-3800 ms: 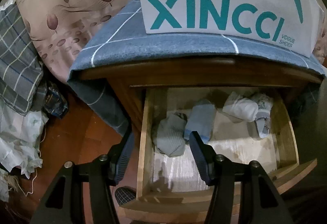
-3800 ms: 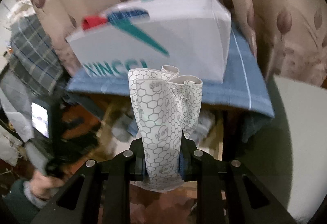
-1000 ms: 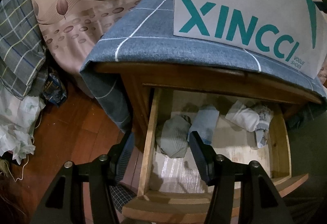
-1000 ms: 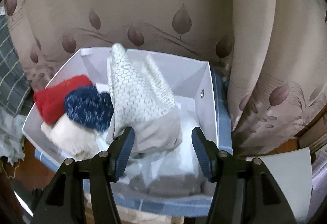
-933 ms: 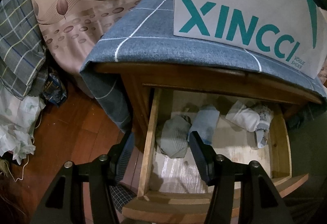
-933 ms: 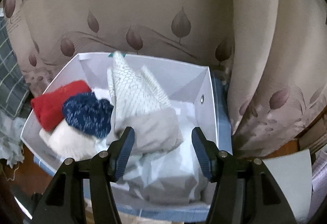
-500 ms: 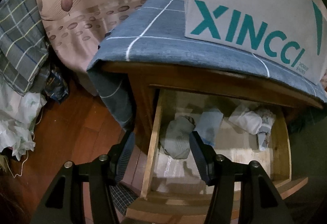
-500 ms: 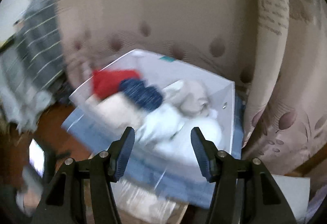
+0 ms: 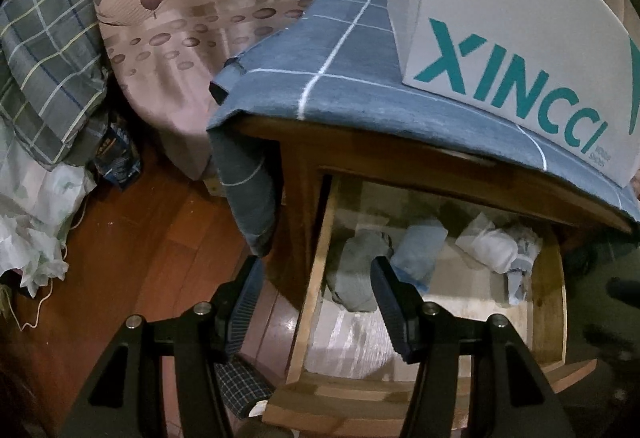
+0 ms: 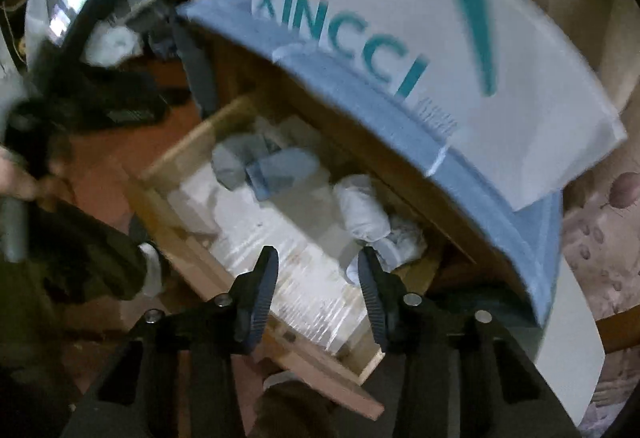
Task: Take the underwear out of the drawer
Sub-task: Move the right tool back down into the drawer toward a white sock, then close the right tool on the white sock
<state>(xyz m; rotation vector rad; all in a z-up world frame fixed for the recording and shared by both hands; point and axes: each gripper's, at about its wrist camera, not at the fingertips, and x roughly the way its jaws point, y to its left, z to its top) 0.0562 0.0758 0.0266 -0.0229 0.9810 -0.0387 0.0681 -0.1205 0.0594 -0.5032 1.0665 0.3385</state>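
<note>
Your right gripper (image 10: pixel 316 270) is empty, its jaws apart with nothing between them; they have just been closing, so spread them again before you reach in. It hangs over the open drawer (image 10: pixel 188 238), tilted steeply down, and its view is smeared with motion — steady the hand first.

The underwear still to fetch lies along the back of the drawer, under the overhanging top. Nearest your right fingers are the white roll (image 10: pixel 362 208) and a pale crumpled piece (image 10: pixel 400 242) touching it in the drawer's right corner. Further left, pressed together, lie the light blue fold (image 10: pixel 280 168) and the grey bundle (image 10: pixel 230 162).

The white roll looks like the sensible pick. Come down with the jaws straddling its short width, not its length, and close on the thick middle so the soft cloth does not slip out. Mind the blue checked cloth (image 10: pixel 492 206) and the cabinet edge above — the roll sits close beneath them, so enter from the front and draw it out forwards before lifting toward the white box (image 10: pixel 520 78).

Your left gripper (image 9: pixel 316 302) is also empty and unclenched, hovering over the drawer's left wall (image 9: pixel 316 278). Keep it out of the right hand's path.
</note>
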